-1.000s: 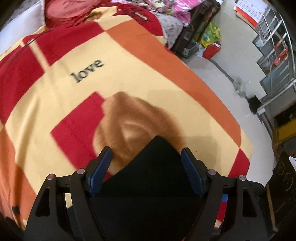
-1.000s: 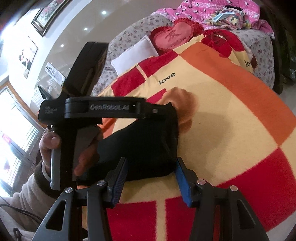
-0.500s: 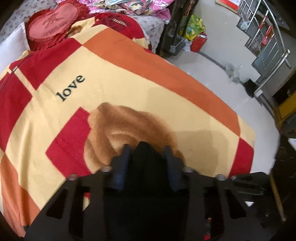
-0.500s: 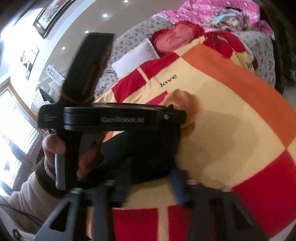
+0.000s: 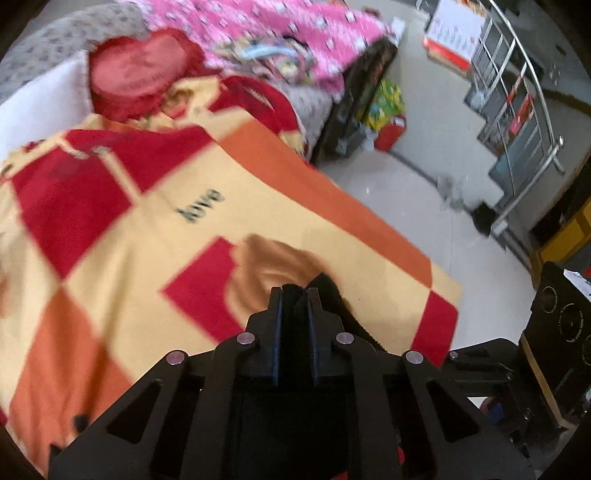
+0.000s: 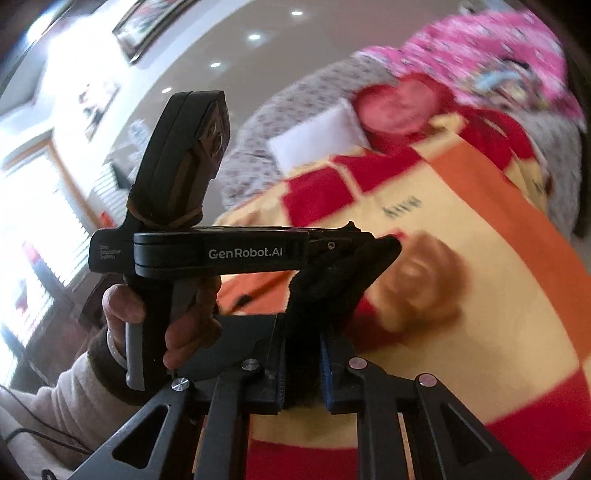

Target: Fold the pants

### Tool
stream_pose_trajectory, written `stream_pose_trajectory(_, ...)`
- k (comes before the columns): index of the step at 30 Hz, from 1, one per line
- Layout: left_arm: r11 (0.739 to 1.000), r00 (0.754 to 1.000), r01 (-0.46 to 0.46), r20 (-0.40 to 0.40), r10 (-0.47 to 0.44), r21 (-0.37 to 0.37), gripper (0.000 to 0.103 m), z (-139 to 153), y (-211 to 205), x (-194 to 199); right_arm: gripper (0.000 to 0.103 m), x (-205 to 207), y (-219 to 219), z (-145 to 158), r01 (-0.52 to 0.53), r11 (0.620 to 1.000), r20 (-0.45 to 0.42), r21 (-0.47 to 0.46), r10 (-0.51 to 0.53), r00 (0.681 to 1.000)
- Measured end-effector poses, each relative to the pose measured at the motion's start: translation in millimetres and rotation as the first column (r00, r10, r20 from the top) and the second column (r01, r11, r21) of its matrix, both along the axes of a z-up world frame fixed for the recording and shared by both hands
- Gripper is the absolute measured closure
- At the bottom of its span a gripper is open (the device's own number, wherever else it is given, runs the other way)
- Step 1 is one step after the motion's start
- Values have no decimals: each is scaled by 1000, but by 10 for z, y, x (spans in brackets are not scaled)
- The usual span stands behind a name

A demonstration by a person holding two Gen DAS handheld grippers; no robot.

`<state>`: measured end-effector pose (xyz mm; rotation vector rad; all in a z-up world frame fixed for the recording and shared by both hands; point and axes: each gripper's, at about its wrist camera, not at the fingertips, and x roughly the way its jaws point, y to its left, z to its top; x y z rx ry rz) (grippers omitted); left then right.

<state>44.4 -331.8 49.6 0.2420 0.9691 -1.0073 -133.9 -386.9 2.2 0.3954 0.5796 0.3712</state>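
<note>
The black pants (image 5: 328, 290) are lifted in a bunch above a red, yellow and orange blanket (image 5: 147, 258) printed with "love". My left gripper (image 5: 295, 291) is shut on one pinch of the black cloth, which sticks out past its fingertips. In the right wrist view the pants (image 6: 332, 273) hang between the two tools. There the left gripper (image 6: 354, 236), held by a hand (image 6: 122, 302), grips the upper edge. My right gripper (image 6: 301, 325) is closing, with its blue pads pressed on the lower fold.
The blanket (image 6: 480, 229) covers a sofa with a red heart cushion (image 5: 136, 74), a white pillow (image 6: 317, 136) and pink bedding (image 5: 295, 33) at the back. To the right are pale floor, green bags (image 5: 384, 103), a metal railing (image 5: 517, 110) and a black cabinet (image 5: 561, 325).
Both grippers have gone from wide apart to closed on the black cloth. Both have risen, and the pants have come up off the blanket.
</note>
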Motion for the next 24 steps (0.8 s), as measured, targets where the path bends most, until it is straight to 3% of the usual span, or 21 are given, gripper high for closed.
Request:
stream_pose_trajectory(6,988,990,-137,10,138,-68,92,271,837,67,89,166,617,214,-153,987,50,-46,155,987)
stream_pose_trajectory(11,958,963,-271,-29,270,-92,92,190,1611,16,89,339,1165,134,-296,952,12,-78,298,955)
stream_pose_trajectory(20,853,852,-518,-128,508,-60,92,-231,2832,-92,88,732,2062,-499,-483,872,-183,-76,464,867)
stream_pose_trajectory(23,835,831,-549,-146,538,-49,92,-307,2995,-155,72,665,2279,-516,-538,828,-205,-159,505,838)
stream_pose_trajectory(24,833,828,-552,-146,541,-44,92,-324,3011,-180,60,600,2278,-466,-573,807,-192,-142,546,816)
